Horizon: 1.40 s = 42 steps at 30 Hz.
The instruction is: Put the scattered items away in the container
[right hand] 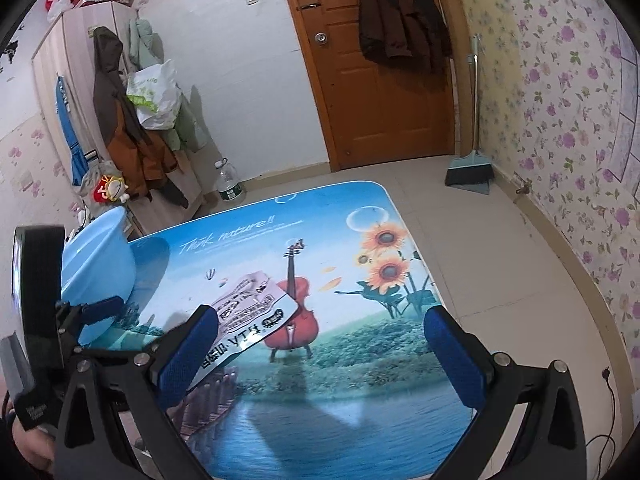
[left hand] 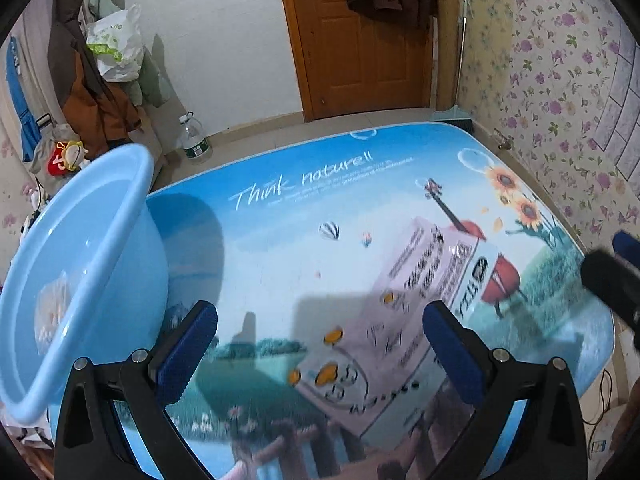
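A flat printed packet (left hand: 404, 320) lies on the picture-printed table (left hand: 280, 248), in the near half of the top, with its long axis running from the near edge diagonally away toward the far right corner. The light blue plastic basin (left hand: 80, 264) stands at the table's left edge, and something pale already lies inside it, too blurred to name.

The left gripper (left hand: 320, 356) hangs above the near edge with its jaws spread wide and nothing between them. The packet sits directly ahead of it and slightly toward its right finger, its near end falling inside the gap between the two blue pads (left hand: 188, 352). In the right wrist view the right gripper (right hand: 322, 356) is likewise spread wide and empty, and the packet (right hand: 248, 316) lies off its left finger, toward the basin (right hand: 96, 268), not between the fingers.

The left gripper therefore looks the nearer and better lined up. Since the packet lies flat and thin, the grasp probably has to come down across its short width at the near end.
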### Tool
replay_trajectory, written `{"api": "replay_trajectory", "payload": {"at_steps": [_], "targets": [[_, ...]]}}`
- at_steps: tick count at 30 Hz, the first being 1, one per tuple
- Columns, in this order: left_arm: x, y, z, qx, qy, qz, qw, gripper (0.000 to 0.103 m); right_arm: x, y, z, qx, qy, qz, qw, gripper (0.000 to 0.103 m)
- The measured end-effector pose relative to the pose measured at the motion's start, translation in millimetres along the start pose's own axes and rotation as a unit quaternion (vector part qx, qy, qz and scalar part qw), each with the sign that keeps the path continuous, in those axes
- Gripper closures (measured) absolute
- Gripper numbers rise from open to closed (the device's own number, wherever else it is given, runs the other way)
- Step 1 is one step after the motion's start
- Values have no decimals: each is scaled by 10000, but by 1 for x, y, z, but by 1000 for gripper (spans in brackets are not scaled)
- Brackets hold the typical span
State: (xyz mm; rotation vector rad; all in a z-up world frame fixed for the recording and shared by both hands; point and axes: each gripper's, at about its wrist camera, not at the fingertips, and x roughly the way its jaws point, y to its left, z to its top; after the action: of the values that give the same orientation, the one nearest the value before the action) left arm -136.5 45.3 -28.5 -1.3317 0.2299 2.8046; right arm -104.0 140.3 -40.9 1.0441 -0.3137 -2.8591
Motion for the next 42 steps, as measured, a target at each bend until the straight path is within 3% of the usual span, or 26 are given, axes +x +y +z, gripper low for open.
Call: {"api": "replay_trajectory", "payload": {"at_steps": [10, 22, 42], "targets": [[16, -2, 6, 35, 192, 156, 9997, 0, 9, 3, -2, -15, 75, 116, 9999, 0], [25, -6, -2, -27, 385, -227, 9990, 0, 13, 0, -6, 36, 141, 89, 9999, 0], [-8, -24, -40, 185, 365, -633, 9972, 0, 3, 6, -7, -52, 92, 104, 9999, 0]]}}
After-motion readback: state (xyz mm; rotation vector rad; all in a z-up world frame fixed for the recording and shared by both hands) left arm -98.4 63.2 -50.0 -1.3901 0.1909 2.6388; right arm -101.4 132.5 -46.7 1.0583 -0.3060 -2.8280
